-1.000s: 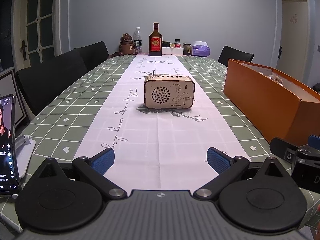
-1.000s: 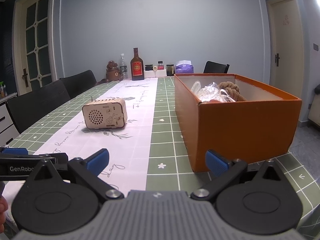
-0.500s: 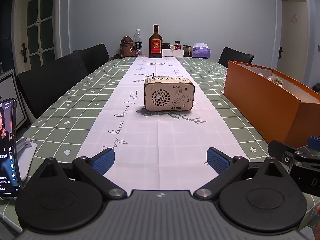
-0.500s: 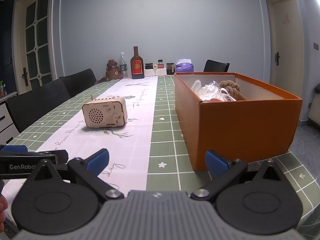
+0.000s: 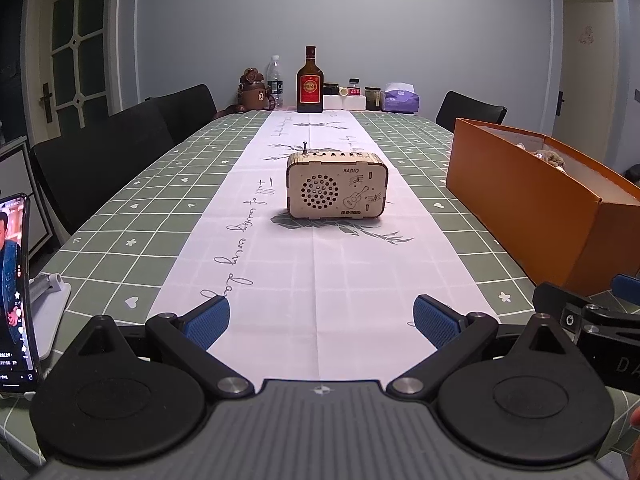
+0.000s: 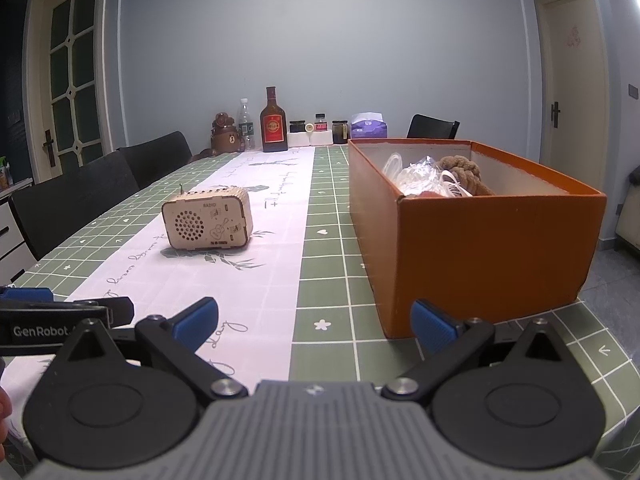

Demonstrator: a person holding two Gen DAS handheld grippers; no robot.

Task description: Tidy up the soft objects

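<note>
An open orange box (image 6: 480, 232) stands on the right of the table, also visible as the orange box (image 5: 532, 204) in the left wrist view. Inside it lie a brown knotted rope toy (image 6: 462, 172) and crinkled clear plastic with white cords (image 6: 420, 178). My left gripper (image 5: 322, 322) is open and empty, low over the white runner near the front edge. My right gripper (image 6: 314, 320) is open and empty, just in front of the box's near left corner. Each gripper shows at the edge of the other's view.
A small wooden radio (image 5: 336, 186) sits mid-table on the runner. A phone on a stand (image 5: 14, 292) is at the near left. Bottles, jars, a bear figure (image 5: 252, 94) and a tissue pack (image 5: 400, 98) line the far end. Black chairs flank the table.
Both views have tilted up slightly; the grippers stay open and nearly in place. Nothing was taken hold of or let go.
</note>
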